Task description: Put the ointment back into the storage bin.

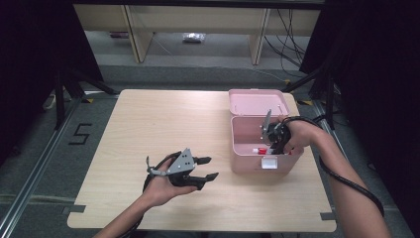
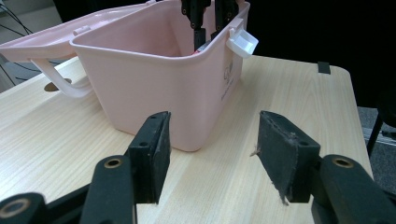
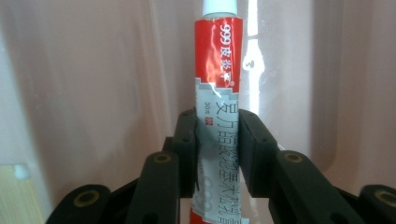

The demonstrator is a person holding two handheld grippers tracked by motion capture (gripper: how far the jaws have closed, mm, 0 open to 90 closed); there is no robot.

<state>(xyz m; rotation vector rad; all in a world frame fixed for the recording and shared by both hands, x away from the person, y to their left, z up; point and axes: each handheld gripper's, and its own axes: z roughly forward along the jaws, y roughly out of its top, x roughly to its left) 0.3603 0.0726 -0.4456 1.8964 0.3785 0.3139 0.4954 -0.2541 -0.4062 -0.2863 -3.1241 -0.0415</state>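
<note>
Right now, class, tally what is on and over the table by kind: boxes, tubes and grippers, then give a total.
Pink box with lid open: 1
Red and white tube, held inside the box by the right gripper: 1
Grippers, counting the left gripper with open jaws: 2
Total: 4

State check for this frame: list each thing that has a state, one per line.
Pink box: lid open, flipped back.
White latch: unfastened.
Red-and-white tube: capped, clamped inside the box.
Right tongs: shut on the tube.
Left tongs: open, holding nothing, facing the box.
</note>
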